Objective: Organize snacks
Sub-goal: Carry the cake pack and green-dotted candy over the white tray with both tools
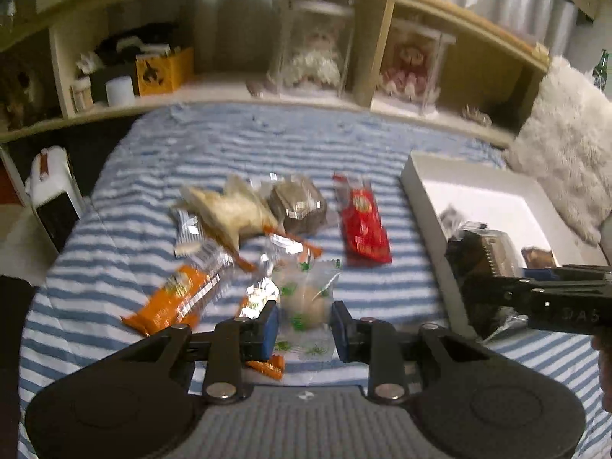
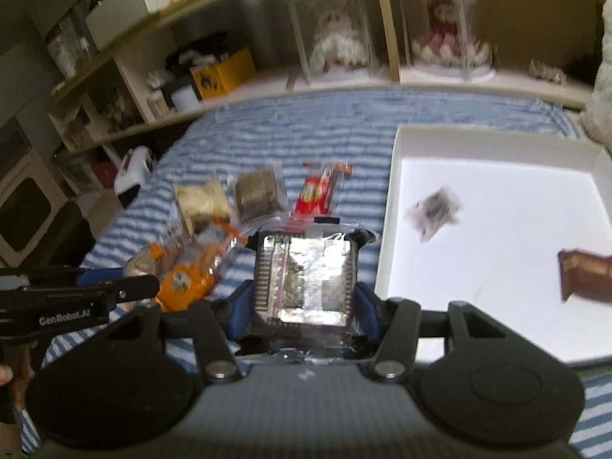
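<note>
Loose snacks lie on the blue-striped bed: a red packet [image 1: 363, 225], an orange packet [image 1: 172, 298], a beige packet [image 1: 233, 210] and a dark cake pack [image 1: 298, 202]. My left gripper [image 1: 305, 317] is open low over the bed. Its blue pads [image 1: 271, 329] flank a clear green-printed packet with a round pastry [image 1: 306, 298]. My right gripper [image 2: 308, 239] is shut on a dark cake in a clear tray [image 2: 306, 287], held by the near left edge of the white box [image 2: 497, 141]. A small packet [image 2: 434, 210] and a brown bar [image 2: 585, 275] lie inside the box.
A headboard shelf [image 1: 267, 95] runs behind the bed with clear doll cases [image 1: 313, 49] and a yellow box [image 1: 164, 69]. A white fluffy pillow [image 1: 566, 141] sits at the right behind the box. A white appliance [image 1: 49, 187] stands beside the bed at the left.
</note>
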### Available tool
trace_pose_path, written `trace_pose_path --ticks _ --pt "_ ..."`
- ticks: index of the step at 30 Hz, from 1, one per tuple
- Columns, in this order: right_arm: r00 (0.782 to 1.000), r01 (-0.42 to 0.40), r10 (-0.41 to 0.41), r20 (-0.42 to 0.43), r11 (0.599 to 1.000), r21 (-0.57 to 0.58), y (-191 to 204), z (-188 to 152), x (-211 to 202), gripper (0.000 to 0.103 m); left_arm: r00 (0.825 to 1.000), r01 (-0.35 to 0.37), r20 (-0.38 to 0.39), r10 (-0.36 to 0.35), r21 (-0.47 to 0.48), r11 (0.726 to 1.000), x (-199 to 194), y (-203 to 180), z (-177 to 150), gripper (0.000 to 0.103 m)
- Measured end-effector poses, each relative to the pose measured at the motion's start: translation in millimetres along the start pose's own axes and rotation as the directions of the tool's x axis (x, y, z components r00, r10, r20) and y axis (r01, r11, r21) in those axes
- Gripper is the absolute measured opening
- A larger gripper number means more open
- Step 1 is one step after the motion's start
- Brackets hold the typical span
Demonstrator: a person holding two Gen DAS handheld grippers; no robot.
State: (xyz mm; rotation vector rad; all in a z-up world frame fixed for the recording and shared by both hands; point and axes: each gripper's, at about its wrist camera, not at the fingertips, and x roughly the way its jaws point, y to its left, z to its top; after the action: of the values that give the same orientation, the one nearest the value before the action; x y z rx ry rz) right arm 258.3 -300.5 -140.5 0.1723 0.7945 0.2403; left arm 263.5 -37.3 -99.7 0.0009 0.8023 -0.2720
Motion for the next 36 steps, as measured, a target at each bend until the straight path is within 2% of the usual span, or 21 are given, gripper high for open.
trace_pose_path --ticks 3,10,15,20,28,36 --pt "0.999 0.003 -0.003 0.044 1.0 -0.013 -4 6 -15 0.061 0.999 -0.001 0.049 0.001 -0.008 1.0 -12 -5 9 0.032" --pt "0.989 0.031 -0.028 0.142 0.999 -0.02 -23 19 -51 0.061 0.99 -0.015 0.144 0.01 0.037 0.999 -28 -31 27 0.032" --pt "0.981 0.056 -0.057 0.188 0.998 0.01 -45 27 -65 0.061 0.985 0.019 0.167 -0.028 0.054 0.998 -26 -57 38 0.032" --pt "0.973 0.105 -0.114 0.202 0.993 0.054 -77 28 -73 0.061 0.98 0.084 0.176 -0.095 0.067 0.994 -17 -87 49 0.032" --pt "0.969 0.157 -0.179 0.172 0.979 0.132 -125 24 -68 0.061 0.969 0.194 0.138 -0.204 0.081 0.978 16 -132 56 0.032" --pt "0.974 0.2 -0.215 0.066 0.962 0.186 -160 22 -37 0.061 0.961 0.27 0.043 -0.272 0.041 0.962 66 -145 50 0.032"
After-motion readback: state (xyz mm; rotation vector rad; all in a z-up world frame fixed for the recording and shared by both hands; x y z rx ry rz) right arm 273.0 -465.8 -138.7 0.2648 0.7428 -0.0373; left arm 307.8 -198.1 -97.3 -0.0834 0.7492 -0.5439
